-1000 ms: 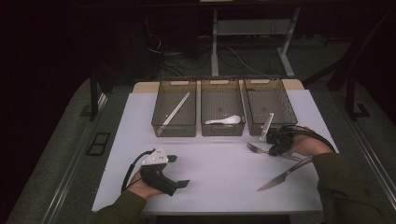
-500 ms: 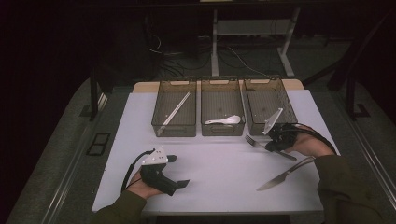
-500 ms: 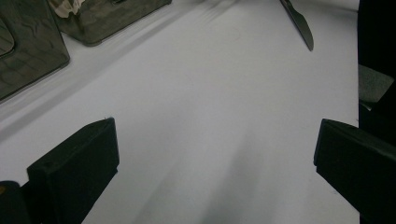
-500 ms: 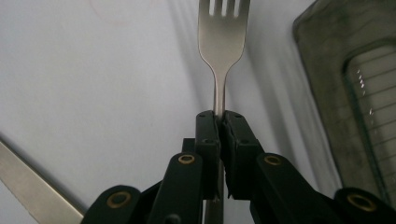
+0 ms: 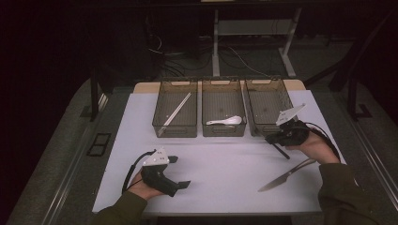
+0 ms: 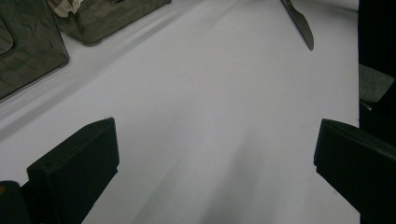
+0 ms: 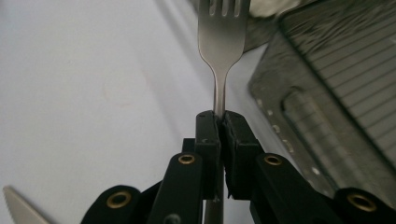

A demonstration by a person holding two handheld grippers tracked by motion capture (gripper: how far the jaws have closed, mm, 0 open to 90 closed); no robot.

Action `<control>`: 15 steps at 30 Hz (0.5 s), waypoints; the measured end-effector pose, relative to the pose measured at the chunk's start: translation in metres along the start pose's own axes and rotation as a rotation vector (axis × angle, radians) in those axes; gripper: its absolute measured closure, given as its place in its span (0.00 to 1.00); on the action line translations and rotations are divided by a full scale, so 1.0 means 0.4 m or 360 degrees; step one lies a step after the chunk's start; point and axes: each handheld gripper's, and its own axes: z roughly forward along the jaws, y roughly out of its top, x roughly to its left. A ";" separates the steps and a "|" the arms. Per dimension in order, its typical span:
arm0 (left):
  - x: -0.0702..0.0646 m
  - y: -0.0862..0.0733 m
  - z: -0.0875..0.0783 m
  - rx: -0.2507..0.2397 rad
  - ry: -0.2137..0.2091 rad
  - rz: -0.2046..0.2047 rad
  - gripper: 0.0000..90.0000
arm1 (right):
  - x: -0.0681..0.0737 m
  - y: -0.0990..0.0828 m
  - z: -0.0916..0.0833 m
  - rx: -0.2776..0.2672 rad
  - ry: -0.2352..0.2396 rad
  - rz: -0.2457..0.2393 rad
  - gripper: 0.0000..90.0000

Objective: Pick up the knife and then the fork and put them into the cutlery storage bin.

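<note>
Right gripper view shows the right gripper clamped on a fork beside a bin. Left gripper rests wide open, holding nothing

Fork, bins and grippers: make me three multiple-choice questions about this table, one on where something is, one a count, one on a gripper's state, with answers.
1. Where does the white spoon lie?
A. left bin
B. middle bin
C. on the table sheet

2. How many clear bins stand in the row?
A. two
B. three
C. four

3. How is the right gripper?
A. shut on the fork
B. open over the knife
C. shut on nothing

Answers:
1 B, the spoon rests in the centre bin in the high view.
2 B, three stand side by side.
3 A, the right gripper view shows its jaws clamped on the fork's handle.
</note>
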 end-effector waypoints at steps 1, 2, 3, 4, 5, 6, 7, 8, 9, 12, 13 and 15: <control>0.000 0.000 0.000 -0.0003 0.0001 -0.0001 0.00 | -0.001 -0.001 -0.005 -0.0024 -0.0010 0.0035 0.94; 0.001 0.000 -0.001 -0.0004 0.0004 -0.0001 0.00 | -0.003 -0.003 -0.010 -0.0051 -0.0021 0.0055 0.94; 0.001 0.000 -0.001 -0.0005 0.0005 -0.0003 0.00 | -0.004 -0.004 -0.013 -0.0072 -0.0029 0.0075 0.94; 0.001 0.000 -0.002 -0.0006 0.0006 -0.0002 0.00 | -0.005 -0.006 -0.017 -0.0090 -0.0039 0.0090 0.94; 0.002 0.000 -0.001 -0.0004 0.0010 0.0001 0.00 | -0.006 -0.007 -0.020 -0.0102 -0.0044 0.0115 0.94; 0.002 0.000 -0.001 -0.0002 0.0010 0.0007 0.00 | -0.007 -0.008 -0.024 -0.0118 -0.0055 0.0126 0.94; 0.002 0.001 -0.001 0.0000 0.0008 0.0012 0.00 | -0.007 -0.008 -0.029 -0.0133 -0.0071 0.0139 0.94; 0.002 0.001 -0.001 -0.0004 0.0006 0.0012 0.00 | -0.007 -0.007 -0.035 -0.0147 -0.0074 0.0153 0.94; 0.003 0.001 0.000 -0.0005 0.0003 0.0010 0.00 | -0.009 -0.006 -0.042 -0.0169 -0.0094 0.0173 0.94; 0.008 0.003 -0.001 -0.0008 -0.0001 0.0034 0.00 | -0.015 0.001 -0.064 -0.0237 -0.0116 0.0230 0.94; 0.010 0.004 -0.002 -0.0011 -0.0004 0.0032 0.00 | -0.017 0.004 -0.071 -0.0252 -0.0125 0.0239 0.94; 0.017 0.005 0.000 -0.0025 -0.0006 0.0034 0.00 | -0.023 0.011 -0.084 -0.0278 -0.0155 0.0258 0.94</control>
